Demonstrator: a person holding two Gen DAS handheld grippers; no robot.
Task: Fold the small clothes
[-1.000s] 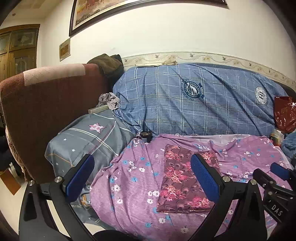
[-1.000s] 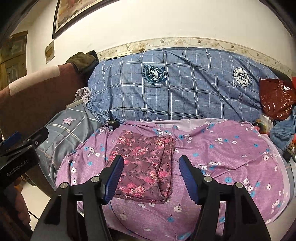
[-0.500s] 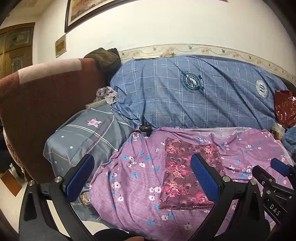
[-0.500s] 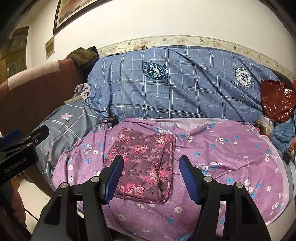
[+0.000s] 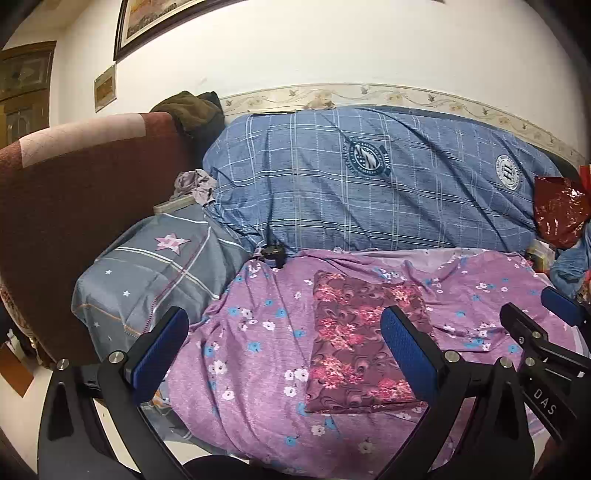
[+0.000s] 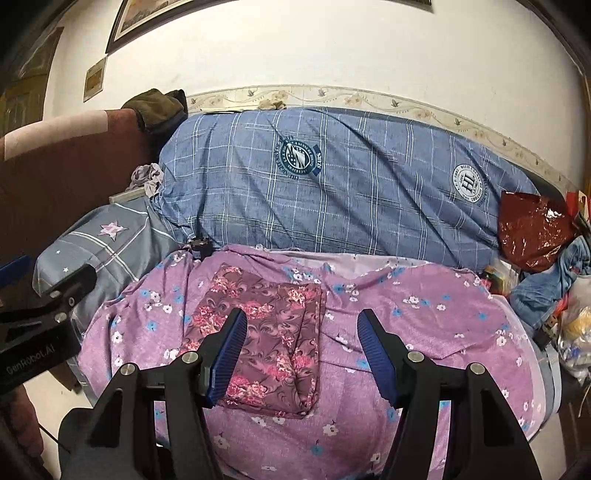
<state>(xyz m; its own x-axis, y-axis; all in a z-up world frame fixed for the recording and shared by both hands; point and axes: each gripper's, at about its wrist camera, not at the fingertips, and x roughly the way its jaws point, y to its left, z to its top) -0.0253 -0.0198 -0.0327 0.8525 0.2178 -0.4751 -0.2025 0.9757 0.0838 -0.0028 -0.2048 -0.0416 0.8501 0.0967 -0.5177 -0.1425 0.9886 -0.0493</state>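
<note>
Purple floral bedsheet (image 5: 258, 350) under folded maroon garment (image 6: 266, 343); left claw (image 5: 284, 354), right claw (image 6: 301, 354) both agape, empty

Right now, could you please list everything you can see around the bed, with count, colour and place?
folded garment: one, maroon floral, flat on the purple sheet
purple sheet: one, purple with small flowers, covering the bed
blue quilt: one, blue checked with two crests, rolled along the wall
grey pillow: one, grey with a pink star, left of the sheet
headboard: one, dark red, far left
red bag: one, shiny dark red, right end of the quilt
olive cloth: one, on the headboard corner
framed picture: one, dark frame, on the wall
left gripper: jaws open, empty
right gripper: jaws open, empty
</note>
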